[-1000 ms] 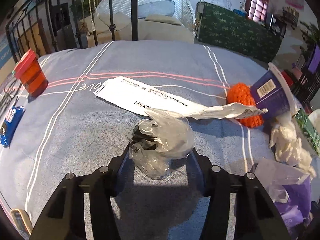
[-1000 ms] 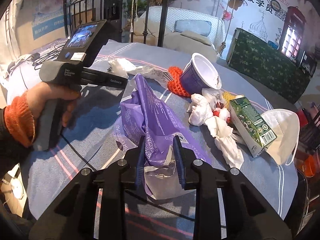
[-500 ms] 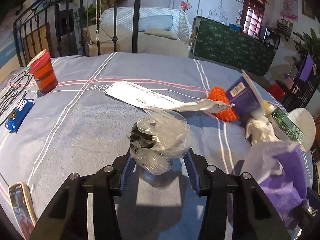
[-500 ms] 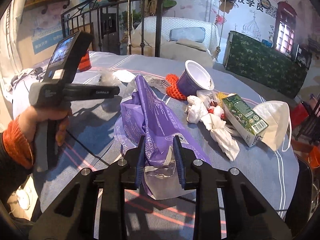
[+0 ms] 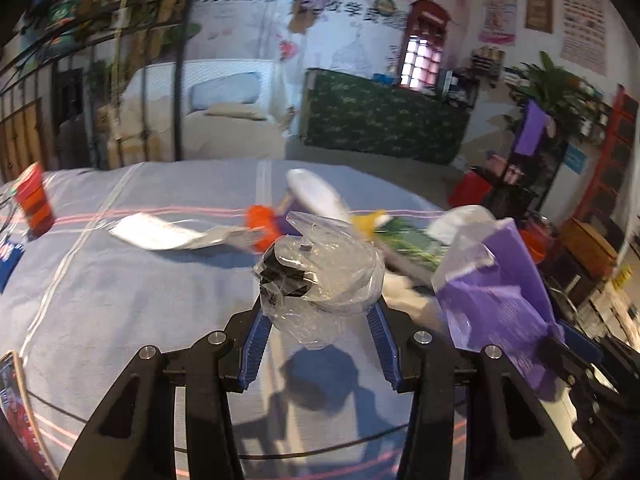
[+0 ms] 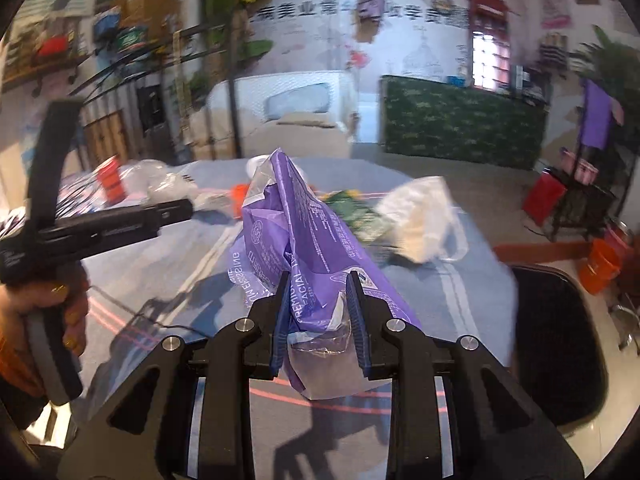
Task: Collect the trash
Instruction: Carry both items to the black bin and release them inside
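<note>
My left gripper (image 5: 318,306) is shut on a crumpled clear plastic wrapper (image 5: 320,276) with a black piece inside, held above the blue-grey tablecloth. My right gripper (image 6: 318,300) is shut on a purple tissue-pack bag (image 6: 304,240) and holds it up off the table; the bag also shows at the right of the left wrist view (image 5: 496,296). The left gripper's body (image 6: 100,228) shows at the left of the right wrist view. Behind lie a white paper strip (image 5: 160,234), an orange knitted piece (image 5: 260,224), a purple cup (image 5: 316,196), a green carton (image 6: 356,216) and a white face mask (image 6: 420,216).
A red cup (image 5: 34,200) stands at the table's far left, with a blue packet (image 5: 8,256) and a phone (image 5: 12,392) near the left edge. A cable (image 5: 280,454) crosses the front. A black chair (image 6: 556,340) sits right of the table.
Both grippers have lifted and swung right with their loads. The clear wrapper has risen off the cloth. The purple bag is higher, and the view is blurred by motion.
</note>
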{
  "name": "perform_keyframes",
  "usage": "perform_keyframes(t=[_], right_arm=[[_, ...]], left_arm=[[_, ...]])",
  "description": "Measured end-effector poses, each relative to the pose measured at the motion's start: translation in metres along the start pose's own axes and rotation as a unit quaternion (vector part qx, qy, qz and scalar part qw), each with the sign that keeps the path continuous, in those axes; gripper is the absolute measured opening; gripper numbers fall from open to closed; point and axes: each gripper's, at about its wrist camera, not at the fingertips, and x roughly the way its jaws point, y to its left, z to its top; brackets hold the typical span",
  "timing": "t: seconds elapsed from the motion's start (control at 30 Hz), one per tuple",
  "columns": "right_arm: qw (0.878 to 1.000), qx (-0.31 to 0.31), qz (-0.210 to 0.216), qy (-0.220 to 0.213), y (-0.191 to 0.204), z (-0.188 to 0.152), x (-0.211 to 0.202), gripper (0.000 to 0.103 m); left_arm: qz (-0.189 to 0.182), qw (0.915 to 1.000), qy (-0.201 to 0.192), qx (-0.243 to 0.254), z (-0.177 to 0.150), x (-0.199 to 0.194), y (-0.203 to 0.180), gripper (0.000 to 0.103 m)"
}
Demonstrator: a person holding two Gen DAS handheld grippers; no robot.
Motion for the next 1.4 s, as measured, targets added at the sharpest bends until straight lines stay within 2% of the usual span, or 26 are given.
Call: perform_keyframes(t=[0.2, 0.4, 0.5, 0.67, 0.83, 0.93, 1.0, 1.27, 1.33, 1.4], right_arm=[[0.994, 0.057, -0.094, -0.010, -0.076, -0.011, -0.017, 0.028], [0.973, 0.133, -0.187, 0.022, -0.157, -0.035, -0.008, 0.028], [0.963, 0.165, -0.211, 0.040, -0.189, -0.048, 0.005, 0.028], [0.950, 0.200, -0.229, 0.067, -0.232, -0.064, 0.024, 0.028], [0.944, 0.226, -0.223, 0.091, -0.255, -0.080, 0.043, 0.030], [0.942, 0.227, -0.230, 0.095, -0.259, -0.089, 0.049, 0.051], [0.940, 0.227, -0.237, 0.096, -0.260, -0.092, 0.047, 0.057], [0.937, 0.228, -0.253, 0.079, -0.255, -0.095, 0.010, 0.060], [0.937, 0.221, -0.261, 0.068, -0.250, -0.095, -0.007, 0.066], [0.935, 0.214, -0.276, 0.057, -0.246, -0.095, -0.023, 0.066]], left_arm=[[-0.078, 0.9943, 0.009, 0.072, 0.008, 0.020, -0.075, 0.047], [-0.141, 0.9819, 0.015, 0.126, 0.013, 0.040, -0.128, 0.047], [-0.173, 0.9744, 0.024, 0.142, 0.013, 0.051, -0.151, 0.047], [-0.198, 0.9658, 0.028, 0.166, 0.006, 0.057, -0.184, 0.047], [-0.227, 0.9572, 0.054, 0.171, -0.002, 0.064, -0.207, 0.047], [-0.237, 0.9530, 0.066, 0.177, -0.006, 0.069, -0.217, 0.047], [-0.240, 0.9506, 0.072, 0.184, -0.008, 0.073, -0.223, 0.047], [-0.251, 0.9383, 0.108, 0.213, -0.014, 0.097, -0.253, 0.047], [-0.253, 0.9344, 0.119, 0.220, -0.015, 0.105, -0.263, 0.047], [-0.256, 0.9285, 0.135, 0.233, -0.019, 0.114, -0.275, 0.047]])
